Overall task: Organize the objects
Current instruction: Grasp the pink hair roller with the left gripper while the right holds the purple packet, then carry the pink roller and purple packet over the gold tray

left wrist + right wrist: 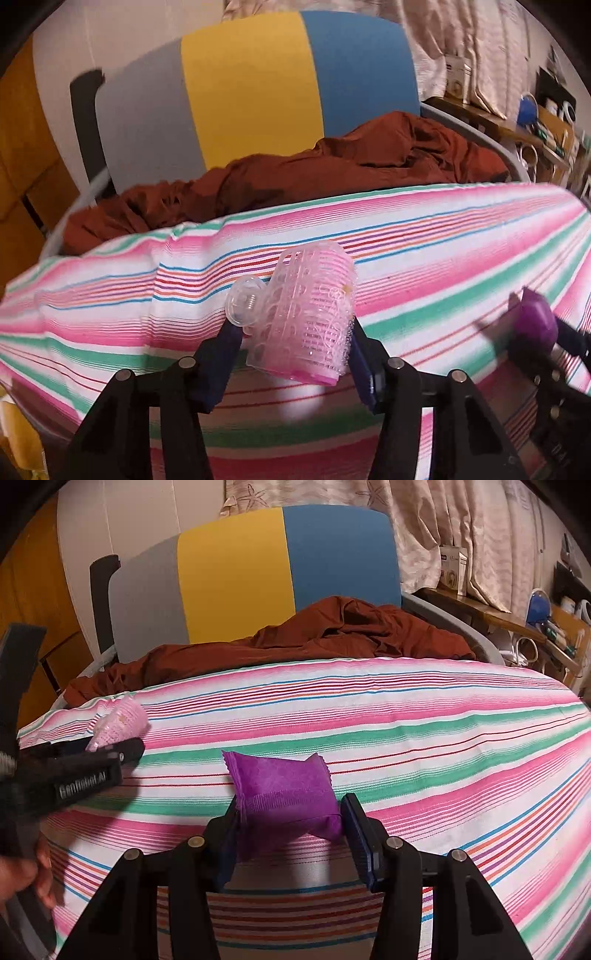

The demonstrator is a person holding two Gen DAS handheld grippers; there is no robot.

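Note:
A pink mesh hair roller [310, 306] with a clear clip on its side sits between the fingers of my left gripper [295, 336], whose pads press on it just above the striped cloth [443, 236]. The right wrist view has that roller [118, 720] at far left, poking out of the left gripper [110, 738]. My right gripper [290, 823] is shut on a purple fabric pouch [284, 790], squeezed at its lower half, low over the striped cloth [406, 738]. The same pouch [537, 321] shows at the right edge of the left wrist view.
A crumpled rust-brown garment [332, 166] lies behind the striped surface. Behind it stands a grey, yellow and blue panel [251, 92]. A cluttered shelf [517, 125] and curtains are at the back right. A hand [22, 878] holds the left gripper's handle.

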